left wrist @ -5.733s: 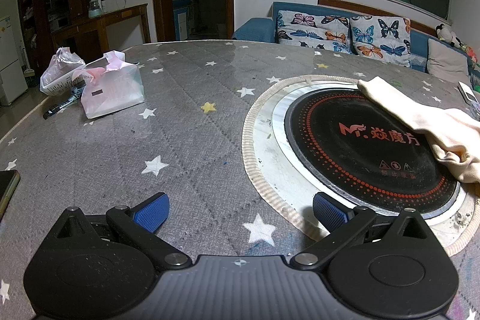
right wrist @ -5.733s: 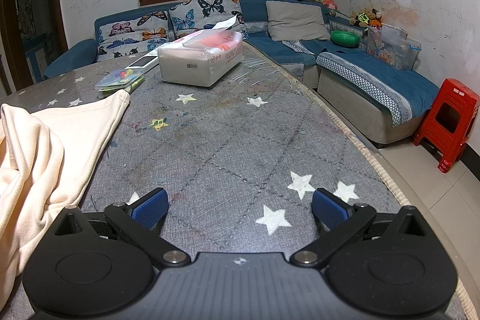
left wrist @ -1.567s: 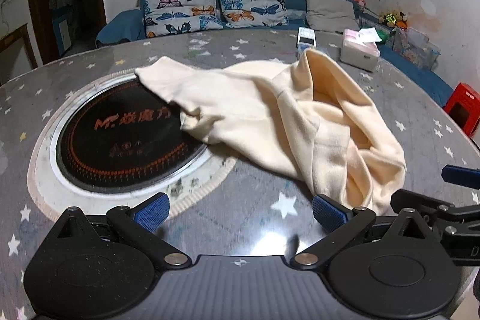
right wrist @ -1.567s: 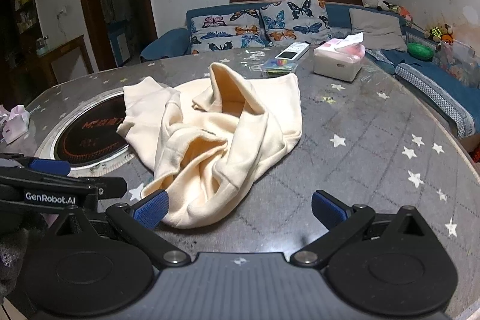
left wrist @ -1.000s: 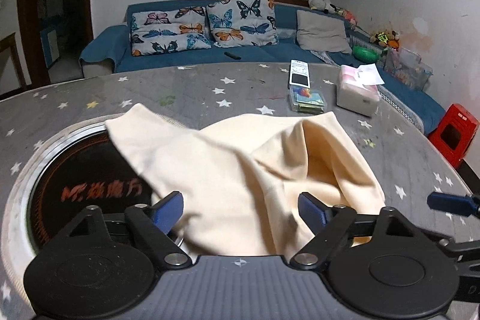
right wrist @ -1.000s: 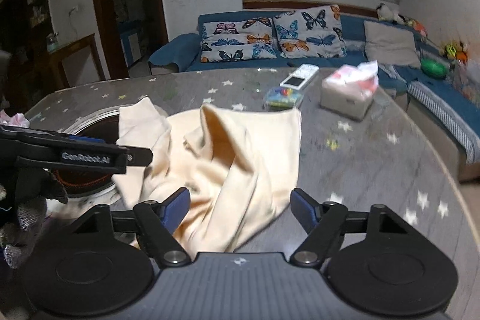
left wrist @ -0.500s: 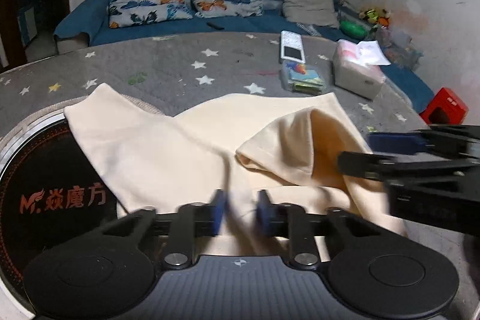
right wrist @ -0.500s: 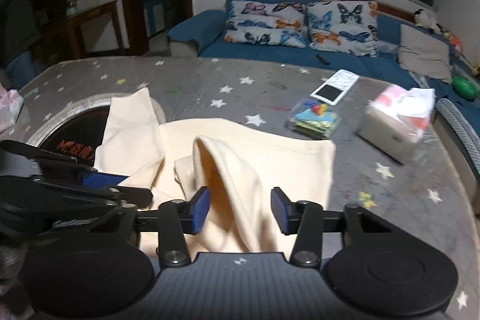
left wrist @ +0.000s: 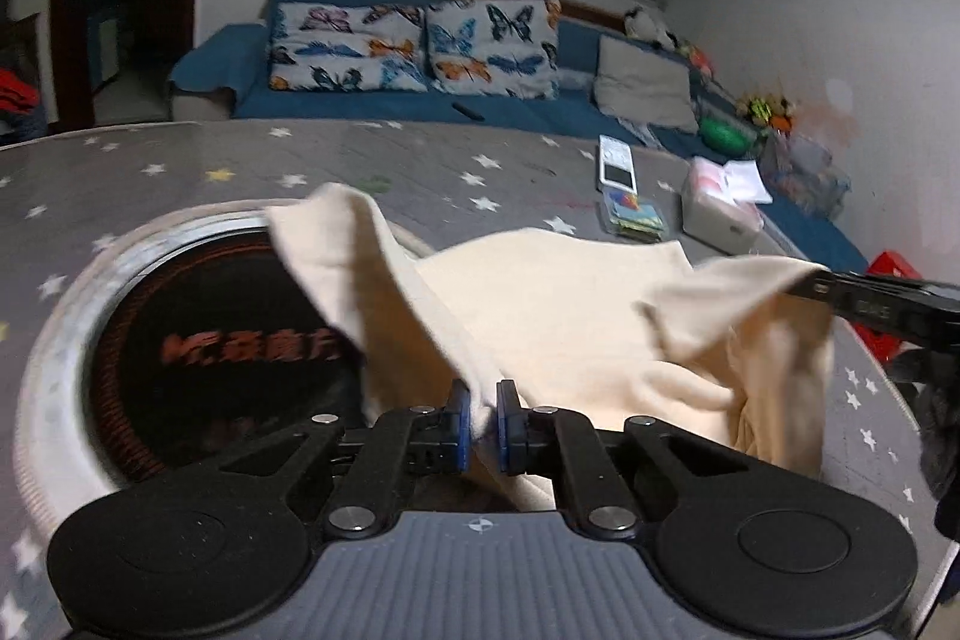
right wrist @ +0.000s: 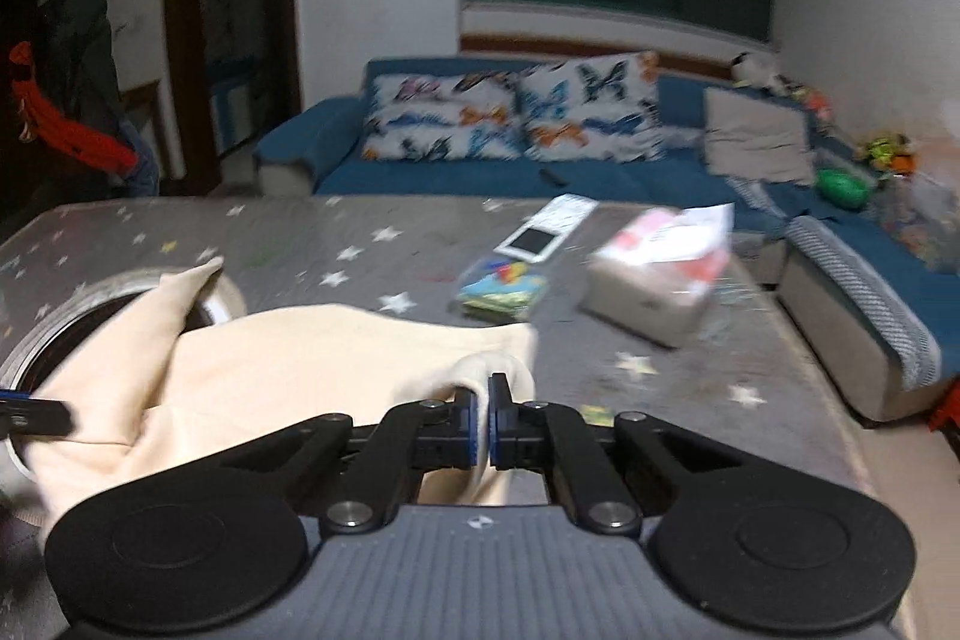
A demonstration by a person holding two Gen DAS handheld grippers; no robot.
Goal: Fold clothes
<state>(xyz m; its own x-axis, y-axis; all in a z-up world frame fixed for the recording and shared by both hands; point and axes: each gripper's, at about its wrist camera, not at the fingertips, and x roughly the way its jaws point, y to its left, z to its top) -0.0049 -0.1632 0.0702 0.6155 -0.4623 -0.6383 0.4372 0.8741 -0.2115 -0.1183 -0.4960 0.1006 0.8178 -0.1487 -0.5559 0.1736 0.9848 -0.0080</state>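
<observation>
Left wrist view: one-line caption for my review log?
Left gripper pinches cream garment over the induction cooktop; right gripper grips its other end.

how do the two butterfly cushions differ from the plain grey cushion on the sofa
The two butterfly-print cushions are white with coloured butterflies; the plain grey cushion has no pattern. The butterfly cushions sit side by side, touching, mid-sofa; the grey cushion stands apart, nearer the corner. All lean against the blue sofa back.

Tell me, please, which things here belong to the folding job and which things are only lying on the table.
Belong to the job:
cream garment
left claw, shut on it
right claw, shut on it

Only lying about:
tissue box
phone
colourful packet
round cooktop
</observation>
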